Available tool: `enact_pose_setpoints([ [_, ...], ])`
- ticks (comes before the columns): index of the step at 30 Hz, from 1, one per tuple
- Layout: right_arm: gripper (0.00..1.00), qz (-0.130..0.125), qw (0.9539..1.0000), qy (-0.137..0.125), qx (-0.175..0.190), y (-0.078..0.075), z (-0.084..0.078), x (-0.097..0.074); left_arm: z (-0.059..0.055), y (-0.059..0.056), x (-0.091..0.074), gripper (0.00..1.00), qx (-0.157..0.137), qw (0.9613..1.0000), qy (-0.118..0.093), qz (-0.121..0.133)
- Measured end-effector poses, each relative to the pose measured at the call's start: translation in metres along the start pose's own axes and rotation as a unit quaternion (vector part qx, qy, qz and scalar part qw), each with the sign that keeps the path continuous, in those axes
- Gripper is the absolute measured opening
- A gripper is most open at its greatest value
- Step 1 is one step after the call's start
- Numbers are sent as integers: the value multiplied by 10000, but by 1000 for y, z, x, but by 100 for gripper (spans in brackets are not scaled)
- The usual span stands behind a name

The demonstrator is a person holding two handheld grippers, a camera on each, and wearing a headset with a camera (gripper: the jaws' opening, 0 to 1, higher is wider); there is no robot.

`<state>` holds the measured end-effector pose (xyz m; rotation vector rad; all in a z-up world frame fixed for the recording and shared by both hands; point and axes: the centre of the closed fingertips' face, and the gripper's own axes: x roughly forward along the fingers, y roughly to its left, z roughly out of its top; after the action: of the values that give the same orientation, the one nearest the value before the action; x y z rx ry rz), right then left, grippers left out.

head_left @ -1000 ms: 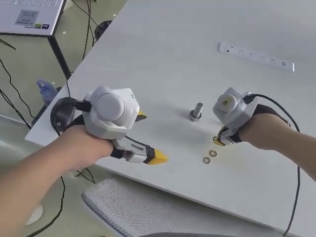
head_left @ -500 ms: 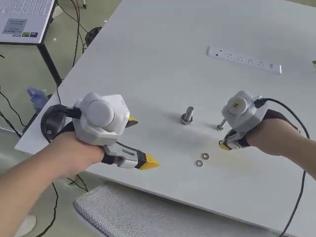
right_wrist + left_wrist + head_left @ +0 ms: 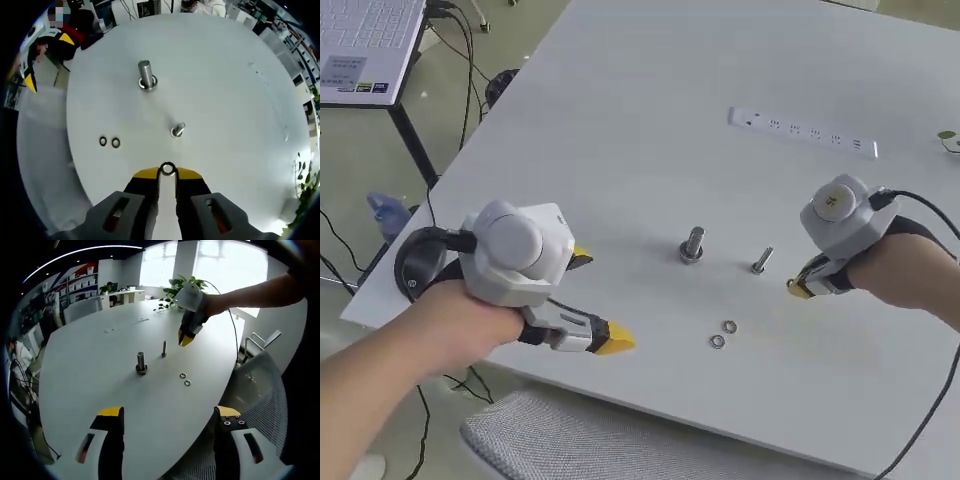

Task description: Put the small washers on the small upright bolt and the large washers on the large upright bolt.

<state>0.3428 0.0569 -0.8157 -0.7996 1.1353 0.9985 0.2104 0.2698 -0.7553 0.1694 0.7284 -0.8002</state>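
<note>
White table (image 3: 620, 120) takes most of the head view, and the left gripper (image 3: 600, 300) hovers at lower left over the near edge, jaws spread wide with nothing between them. The right gripper (image 3: 801, 288) is at the right of the frame, jaws pinched on a single washer (image 3: 168, 168) at the tips. The large bolt (image 3: 692, 244) stands upright at centre, the small bolt (image 3: 761, 260) sits between it and the right gripper, and two loose washers (image 3: 729, 327) lie flat side by side on the table below both bolts, touching neither.
</note>
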Motion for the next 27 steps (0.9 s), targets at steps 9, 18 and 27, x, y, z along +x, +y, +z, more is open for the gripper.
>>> enact_pose_setpoints([
  [9,11,-2,9999,-101,-52,-8,20,-8,-4,1,-1,72,-35,10000,8,7],
  [18,11,-17,9996,-189,-201,-13,40,-12,-6,3,0,72,-61,10000,8,21],
  [27,11,1,9993,-180,-321,-14,52,-6,3,4,-4,72,-148,9998,-133,18],
])
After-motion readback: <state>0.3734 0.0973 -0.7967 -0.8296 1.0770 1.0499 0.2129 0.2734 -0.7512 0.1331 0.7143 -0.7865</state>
